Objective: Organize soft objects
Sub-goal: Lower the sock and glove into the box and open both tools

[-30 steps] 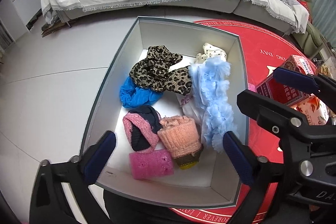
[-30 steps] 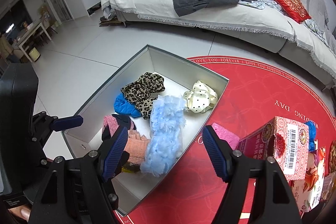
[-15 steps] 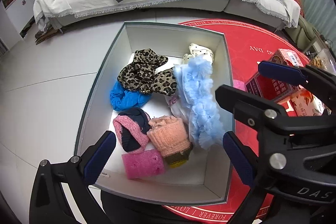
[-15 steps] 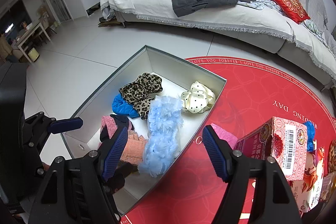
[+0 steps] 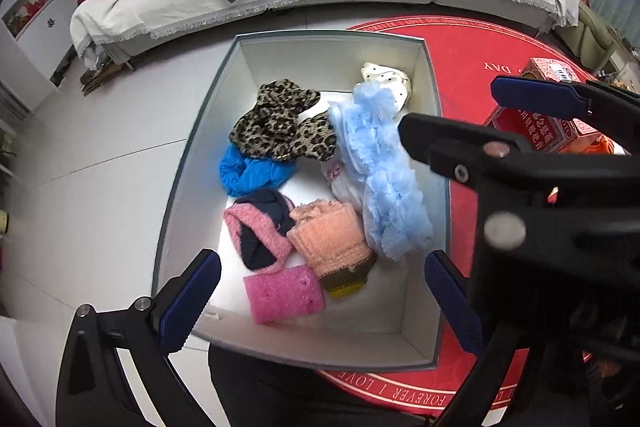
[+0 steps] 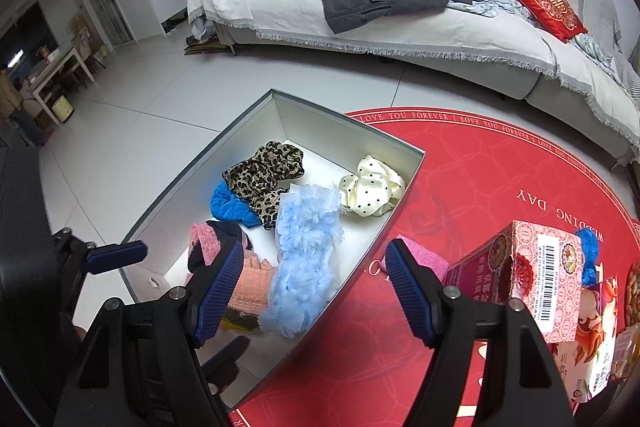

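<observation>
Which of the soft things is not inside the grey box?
The pink sponge-like piece on the red mat, just outside the grey box. All other soft things lie inside.

Box [image 5: 200, 163] on floor [image 5: 100, 187], red mat [image 6: 500, 179]

"WEDDING DAY" on red rug [image 6: 500, 187]

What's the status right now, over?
Left hand-held gripper open, empty. Right hand-held gripper open, empty. Soft things in box; pink sponge outside on red mat. Nothing blocking.
</observation>
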A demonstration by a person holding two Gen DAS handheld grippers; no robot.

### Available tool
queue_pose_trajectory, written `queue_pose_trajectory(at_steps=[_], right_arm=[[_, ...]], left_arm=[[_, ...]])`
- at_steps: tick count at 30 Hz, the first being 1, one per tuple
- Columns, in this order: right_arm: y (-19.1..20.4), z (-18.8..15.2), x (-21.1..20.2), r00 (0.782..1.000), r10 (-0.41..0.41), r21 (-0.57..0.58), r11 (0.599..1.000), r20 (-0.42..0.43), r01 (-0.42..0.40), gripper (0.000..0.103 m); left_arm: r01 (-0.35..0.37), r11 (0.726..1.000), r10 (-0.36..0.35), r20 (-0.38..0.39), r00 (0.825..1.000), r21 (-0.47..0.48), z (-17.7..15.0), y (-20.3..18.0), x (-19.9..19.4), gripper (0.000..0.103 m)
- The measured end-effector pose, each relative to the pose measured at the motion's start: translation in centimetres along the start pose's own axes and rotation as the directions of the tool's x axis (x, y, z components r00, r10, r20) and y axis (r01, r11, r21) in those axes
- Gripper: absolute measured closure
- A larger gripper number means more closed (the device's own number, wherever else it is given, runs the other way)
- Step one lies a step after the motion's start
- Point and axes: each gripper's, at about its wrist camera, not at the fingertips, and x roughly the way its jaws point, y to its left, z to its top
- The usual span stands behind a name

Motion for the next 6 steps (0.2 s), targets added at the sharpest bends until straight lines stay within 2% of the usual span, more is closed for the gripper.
queue_pose_trajectory(at_steps=[6], right_arm=[[-0.09,-0.11,-0.03,1.000,-0.001,0.003,1.000,0.000,0.001,0.026]], left_arm=[[0.040,0.998,-0.039,0.032,0.999,-0.039,-0.20,0.57,-0.83,0.001]])
